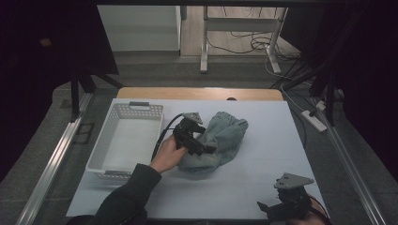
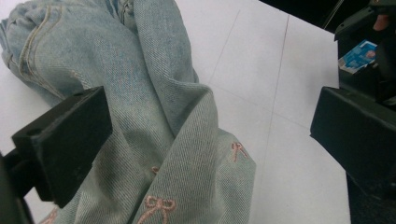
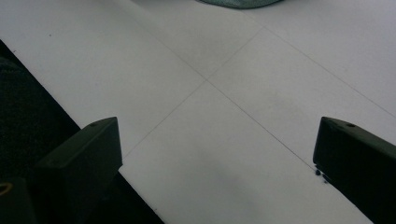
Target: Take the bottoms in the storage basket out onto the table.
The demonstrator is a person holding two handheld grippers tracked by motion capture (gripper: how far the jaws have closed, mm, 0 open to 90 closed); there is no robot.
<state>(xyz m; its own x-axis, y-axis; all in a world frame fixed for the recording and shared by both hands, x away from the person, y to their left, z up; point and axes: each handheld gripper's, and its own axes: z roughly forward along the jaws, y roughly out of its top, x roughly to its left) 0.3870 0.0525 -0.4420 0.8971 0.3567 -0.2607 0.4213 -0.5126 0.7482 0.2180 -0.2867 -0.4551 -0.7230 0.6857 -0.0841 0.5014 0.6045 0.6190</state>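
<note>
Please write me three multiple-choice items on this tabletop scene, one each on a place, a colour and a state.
1. Where does the white basket stand relative to the jeans?
A. to their left in the high view
B. on top of them
C. to their right in the high view

2. What colour are the small bows stitched on the jeans?
A. dark green
B. pink
C. black

3. How does the left gripper stand?
A. shut on the basket rim
B. shut on bare table
C. open, jaws apart over the jeans

Answers:
1 A, the basket sits at the table's left side beside the jeans.
2 B, the left gripper view shows pink bows on the pale denim.
3 C, its jaws stand wide apart with the denim between them.
</note>
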